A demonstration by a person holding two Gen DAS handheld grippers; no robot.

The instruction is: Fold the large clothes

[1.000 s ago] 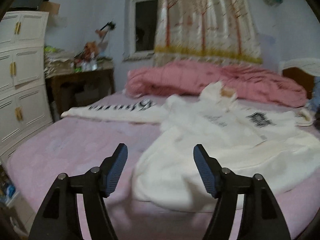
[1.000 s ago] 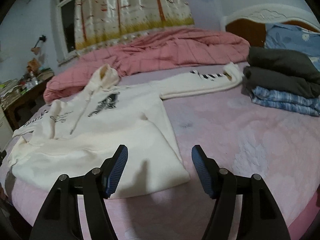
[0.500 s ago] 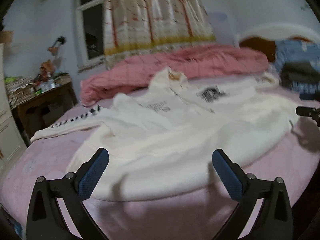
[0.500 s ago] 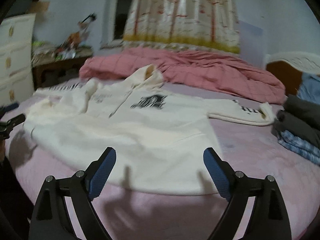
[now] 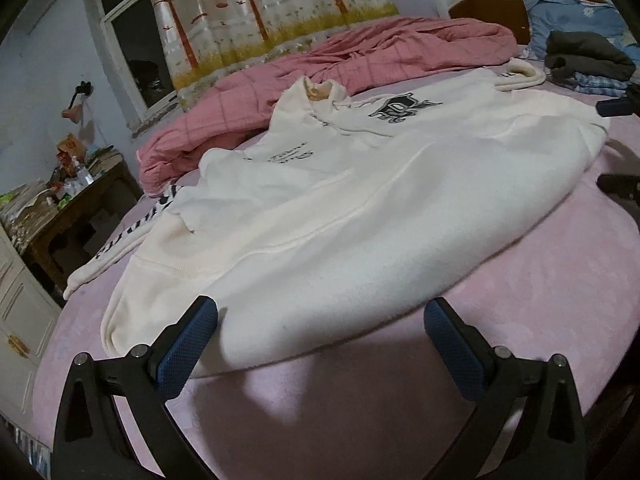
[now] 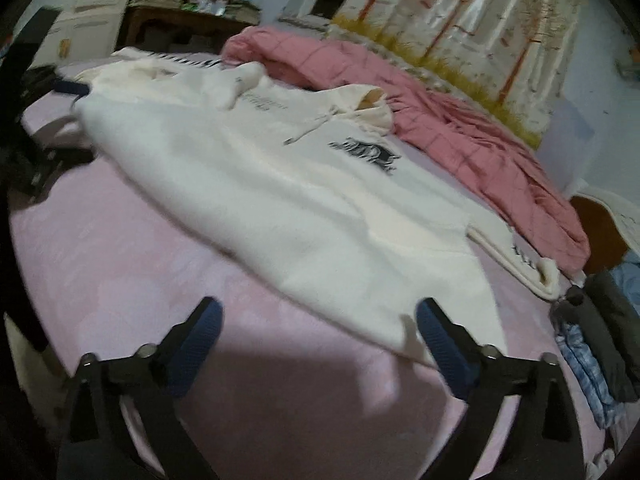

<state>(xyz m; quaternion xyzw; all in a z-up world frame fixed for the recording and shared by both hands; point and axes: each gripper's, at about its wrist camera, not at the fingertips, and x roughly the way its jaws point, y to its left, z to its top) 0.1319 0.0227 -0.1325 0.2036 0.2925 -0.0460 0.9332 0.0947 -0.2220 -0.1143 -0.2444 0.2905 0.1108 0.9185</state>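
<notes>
Both jaws had just swung wide with nothing in them, left gripper [image 5: 320, 338] and right gripper [image 6: 318, 336]; our white hoodie [image 5: 360, 208] lay flat, unfolded, on the pink bed [image 5: 560, 280], so all folding was left.

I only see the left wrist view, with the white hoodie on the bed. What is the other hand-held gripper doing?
Observer: The right hand-held gripper hovers at the near hem of the hoodie. Its jaws have just been opening and hold nothing.
Operator: Which part of the hem?
Observer: The corner nearest the folded clothes; one fingertip overlaps it in the picture.
Operator: And the sleeve on that side?
Observer: The sleeve lies flat, stretched out toward that stack.
</notes>
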